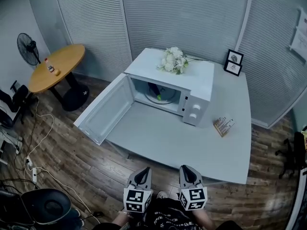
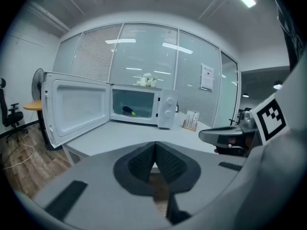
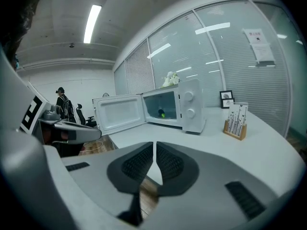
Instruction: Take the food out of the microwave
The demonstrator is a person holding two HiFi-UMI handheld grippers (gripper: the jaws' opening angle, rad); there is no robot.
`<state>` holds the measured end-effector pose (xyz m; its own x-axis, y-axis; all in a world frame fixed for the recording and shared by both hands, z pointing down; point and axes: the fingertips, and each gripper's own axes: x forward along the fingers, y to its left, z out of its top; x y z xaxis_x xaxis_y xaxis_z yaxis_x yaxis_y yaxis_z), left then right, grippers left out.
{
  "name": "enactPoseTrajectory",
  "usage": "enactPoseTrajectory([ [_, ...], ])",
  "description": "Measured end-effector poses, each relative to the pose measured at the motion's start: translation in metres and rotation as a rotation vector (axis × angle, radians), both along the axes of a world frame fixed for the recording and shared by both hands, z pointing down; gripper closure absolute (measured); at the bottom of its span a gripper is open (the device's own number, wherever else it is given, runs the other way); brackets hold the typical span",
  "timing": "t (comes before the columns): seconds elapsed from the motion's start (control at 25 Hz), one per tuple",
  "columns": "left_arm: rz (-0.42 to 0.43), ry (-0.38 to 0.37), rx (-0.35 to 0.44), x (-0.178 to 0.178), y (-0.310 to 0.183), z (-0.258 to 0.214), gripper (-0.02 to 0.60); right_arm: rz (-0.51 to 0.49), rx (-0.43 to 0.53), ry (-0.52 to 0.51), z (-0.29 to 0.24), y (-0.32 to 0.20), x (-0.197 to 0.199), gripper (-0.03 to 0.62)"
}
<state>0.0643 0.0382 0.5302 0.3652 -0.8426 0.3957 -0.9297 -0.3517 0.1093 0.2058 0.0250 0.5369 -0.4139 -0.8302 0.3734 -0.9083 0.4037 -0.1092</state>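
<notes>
One dark, green-tipped food item [image 1: 155, 90] lay inside the one open white microwave [image 1: 201, 83] at the grey table's [image 1: 182, 147] far edge. The left gripper [image 1: 143, 175] and right gripper [image 1: 189, 173] were both clenched, empty.

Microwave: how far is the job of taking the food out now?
Done: the door of the microwave stands open. In hand: nothing; the left gripper and right gripper are both shut and empty, short of the near edge of the table. Left: reach in, grip the dark food lying inside, bring it out.
</notes>
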Motion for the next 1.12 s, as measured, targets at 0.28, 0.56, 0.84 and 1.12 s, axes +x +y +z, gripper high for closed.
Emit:
enactPoseTrajectory([
  [0.28,0.009,-0.014,0.010,-0.005,-0.031,0.005,0.575,-0.014,-0.009,0.005,0.004,-0.027,-0.010,0.588],
  [0.56,0.058,-0.008,0.019,-0.010,-0.081,-0.001,0.575,0.028,-0.021,0.000,0.006,-0.067,-0.017,0.588],
  [0.84,0.109,-0.015,0.030,-0.020,-0.133,-0.002,0.575,0.077,-0.012,-0.005,0.004,-0.114,-0.030,0.588],
  [1.12,0.152,-0.006,0.028,-0.033,-0.178,0.001,0.575,0.135,-0.023,0.004,0.007,-0.150,-0.039,0.588],
])
